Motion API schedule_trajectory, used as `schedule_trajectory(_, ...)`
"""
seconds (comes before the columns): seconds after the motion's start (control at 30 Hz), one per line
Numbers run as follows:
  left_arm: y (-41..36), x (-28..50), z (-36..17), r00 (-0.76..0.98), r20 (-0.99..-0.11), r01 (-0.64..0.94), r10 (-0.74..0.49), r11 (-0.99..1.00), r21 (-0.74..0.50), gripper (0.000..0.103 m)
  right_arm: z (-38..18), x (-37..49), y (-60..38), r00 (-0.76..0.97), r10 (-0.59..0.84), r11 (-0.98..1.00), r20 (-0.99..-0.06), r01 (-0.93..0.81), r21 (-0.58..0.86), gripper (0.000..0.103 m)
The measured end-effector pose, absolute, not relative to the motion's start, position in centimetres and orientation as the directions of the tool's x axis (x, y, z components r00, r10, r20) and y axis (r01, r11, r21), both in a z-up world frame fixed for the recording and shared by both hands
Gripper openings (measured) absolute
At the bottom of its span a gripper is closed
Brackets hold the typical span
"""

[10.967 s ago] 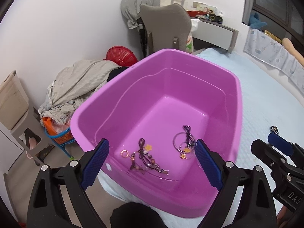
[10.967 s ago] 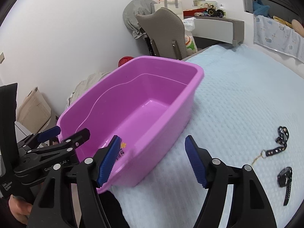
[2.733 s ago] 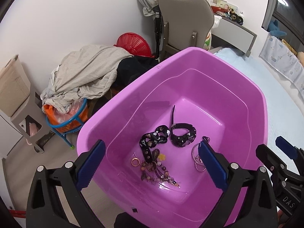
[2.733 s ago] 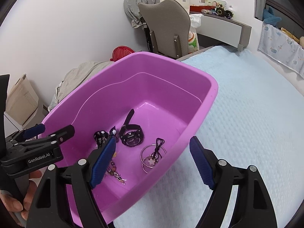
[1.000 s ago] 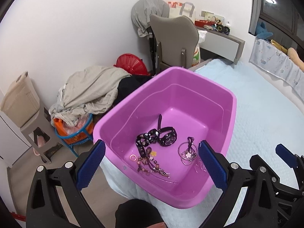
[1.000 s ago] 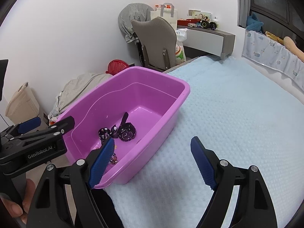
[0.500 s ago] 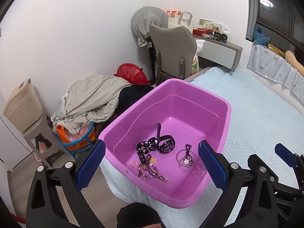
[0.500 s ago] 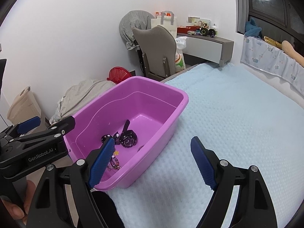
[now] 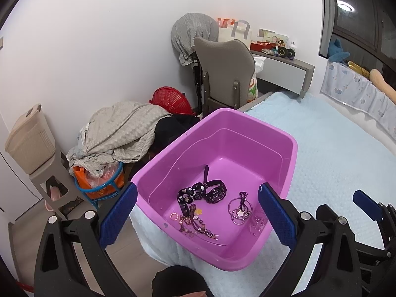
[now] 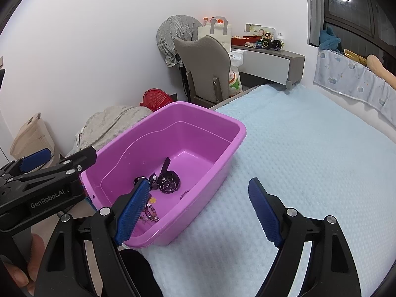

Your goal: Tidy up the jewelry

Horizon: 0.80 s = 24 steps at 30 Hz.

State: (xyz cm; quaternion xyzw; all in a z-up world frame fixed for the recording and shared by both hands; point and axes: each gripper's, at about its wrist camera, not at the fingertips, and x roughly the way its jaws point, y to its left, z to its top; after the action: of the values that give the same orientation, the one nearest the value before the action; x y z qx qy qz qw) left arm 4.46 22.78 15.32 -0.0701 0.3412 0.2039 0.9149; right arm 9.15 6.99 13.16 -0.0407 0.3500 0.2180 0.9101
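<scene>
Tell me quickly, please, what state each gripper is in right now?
Left gripper: open, holding nothing, above the pink tub.
Right gripper: open, holding nothing, over the tub's edge and the blue blanket.

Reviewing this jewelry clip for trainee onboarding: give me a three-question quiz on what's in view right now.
1. True or false: the black watch lies inside the purple tub.
2. The right claw is: A) shut on a bracelet, B) open and empty, C) out of view?
3. What does the tub rest on?

Key: 1 true. 2 B; the left claw is open too. 3 the light blue blanket on the bed.
</scene>
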Motion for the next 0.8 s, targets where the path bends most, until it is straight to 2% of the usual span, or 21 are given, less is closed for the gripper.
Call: schedule_trajectory(0.8, 22.15, 4.26, 15.91, 0.697, -0.64, -0.408, 0.324, 0.913, 0.018, 0.096, 13.33, 9.21, 7.05, 0.663, 0.371, 0.901, -0.65, -0.427, 0.08, 0.079)
